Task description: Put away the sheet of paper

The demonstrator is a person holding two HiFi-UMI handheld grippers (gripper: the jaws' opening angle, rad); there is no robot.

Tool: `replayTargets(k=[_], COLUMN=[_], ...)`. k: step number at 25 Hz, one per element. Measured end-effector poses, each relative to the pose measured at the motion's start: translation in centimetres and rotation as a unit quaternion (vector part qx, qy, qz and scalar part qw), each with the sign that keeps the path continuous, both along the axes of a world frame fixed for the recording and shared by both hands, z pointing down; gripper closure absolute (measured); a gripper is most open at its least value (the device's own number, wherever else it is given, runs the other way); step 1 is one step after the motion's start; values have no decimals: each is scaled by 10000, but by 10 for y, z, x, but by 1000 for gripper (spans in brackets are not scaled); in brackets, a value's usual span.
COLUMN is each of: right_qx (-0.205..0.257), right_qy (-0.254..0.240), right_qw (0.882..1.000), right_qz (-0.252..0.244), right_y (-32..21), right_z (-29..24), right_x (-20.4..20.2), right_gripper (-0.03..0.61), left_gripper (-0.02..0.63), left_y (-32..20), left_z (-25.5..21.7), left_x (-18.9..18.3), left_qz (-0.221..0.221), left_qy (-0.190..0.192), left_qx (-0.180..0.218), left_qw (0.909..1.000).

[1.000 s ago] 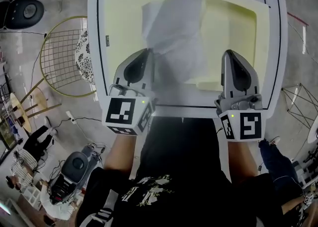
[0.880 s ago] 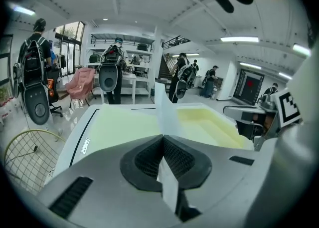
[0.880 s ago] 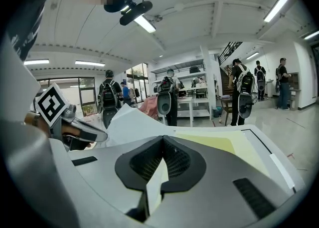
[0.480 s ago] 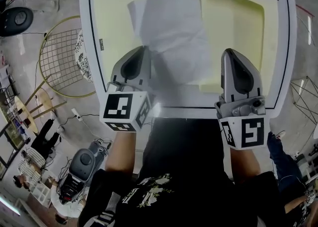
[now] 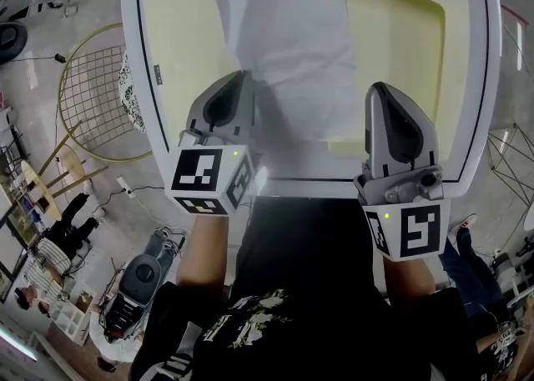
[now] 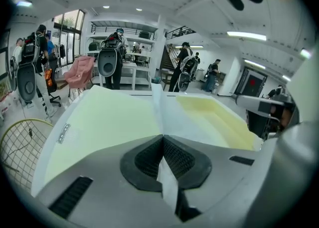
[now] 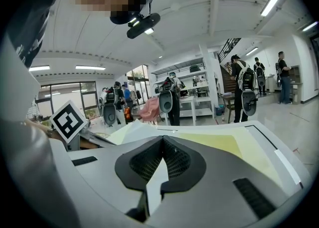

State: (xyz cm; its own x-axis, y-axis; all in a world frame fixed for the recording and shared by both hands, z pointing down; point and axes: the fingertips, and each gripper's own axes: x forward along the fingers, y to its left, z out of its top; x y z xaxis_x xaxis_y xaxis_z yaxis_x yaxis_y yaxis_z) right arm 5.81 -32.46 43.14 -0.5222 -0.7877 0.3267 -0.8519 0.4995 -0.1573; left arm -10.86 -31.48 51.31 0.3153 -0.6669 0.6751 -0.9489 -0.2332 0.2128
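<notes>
A white sheet of paper (image 5: 292, 46) lies slightly creased over an open pale yellow folder (image 5: 183, 37) on the white table (image 5: 133, 62). My left gripper (image 5: 243, 79) is shut on the sheet's near left edge. In the left gripper view the paper (image 6: 157, 107) runs edge-on away from the closed left gripper (image 6: 162, 137). My right gripper (image 5: 380, 87) rests at the near edge of the folder's right-hand cover (image 5: 409, 29), which stands a little raised. It is shut, and a pale strip shows between the jaws of the right gripper (image 7: 162, 138).
The table's near edge runs just in front of the person's body. A round gold wire chair (image 5: 92, 96) stands on the floor to the left. Several people with backpack rigs (image 6: 109, 62) stand beyond the table's far side, by the shelves.
The sheet was bulged up and narrow a second ago; now it lies flatter and wider over the folder. The right-hand cover has shifted, and both grippers have stayed shut in much the same places.
</notes>
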Motion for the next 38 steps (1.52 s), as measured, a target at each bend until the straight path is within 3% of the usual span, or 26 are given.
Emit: replayTargets(k=[6,19,23,27,38], right_qx=[-21,-23,-52,-83,-113], right_qy=[-48,-131,-147,-163,-192], right_qw=[10000,9999,9998,9998,9996], right_qz=[-45,83,90,100,195], right_y=[5,18,5,-1,-7], right_z=[7,-4,-5,-3,4], right_x=[-10,32,37,41,47], right_gripper=[578,579,579,578,578], left_gripper=[611,611,611,611,611], left_y=[1,6,-8,-16,-27], left_z=[13,11,15,21,32], left_x=[1,45,50,54,80], left_qz=[13,151,68,-147,205], left_qy=[79,144,355,858,871], left_qx=[-72,-195,-325,-549,-641], left_qw=[9999,9996,9988,9947,9939])
